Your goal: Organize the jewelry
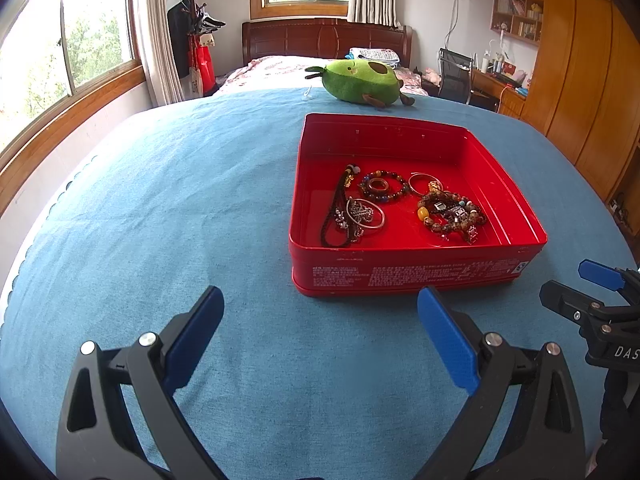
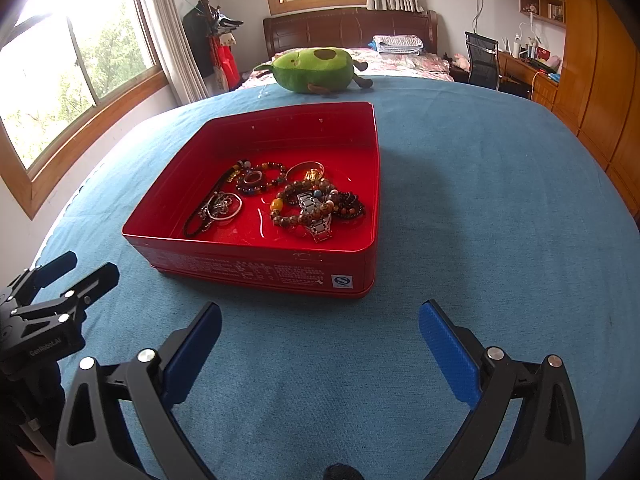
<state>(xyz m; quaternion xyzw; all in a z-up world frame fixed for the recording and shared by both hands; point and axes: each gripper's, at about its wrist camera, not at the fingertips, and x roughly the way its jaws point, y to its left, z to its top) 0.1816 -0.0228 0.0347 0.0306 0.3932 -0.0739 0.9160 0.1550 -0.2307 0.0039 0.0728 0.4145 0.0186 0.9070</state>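
While both hover empty, left hand-held gripper (image 1: 320,332) wide open, right hand-held gripper (image 2: 320,334) likewise.

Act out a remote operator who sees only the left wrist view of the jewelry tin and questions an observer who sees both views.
Operator: I see only the edge of the right hand-held gripper. Is it holding anything?
Observer: No. The right hand-held gripper is open, with only the blue cloth between its fingers.
Operator: What is the silvery piece among the beads by the right wall of the red tin?
Observer: In the red tin it is a metal link-band wristwatch, tangled in the brown bead bracelets, with its band end pointing at the near wall.
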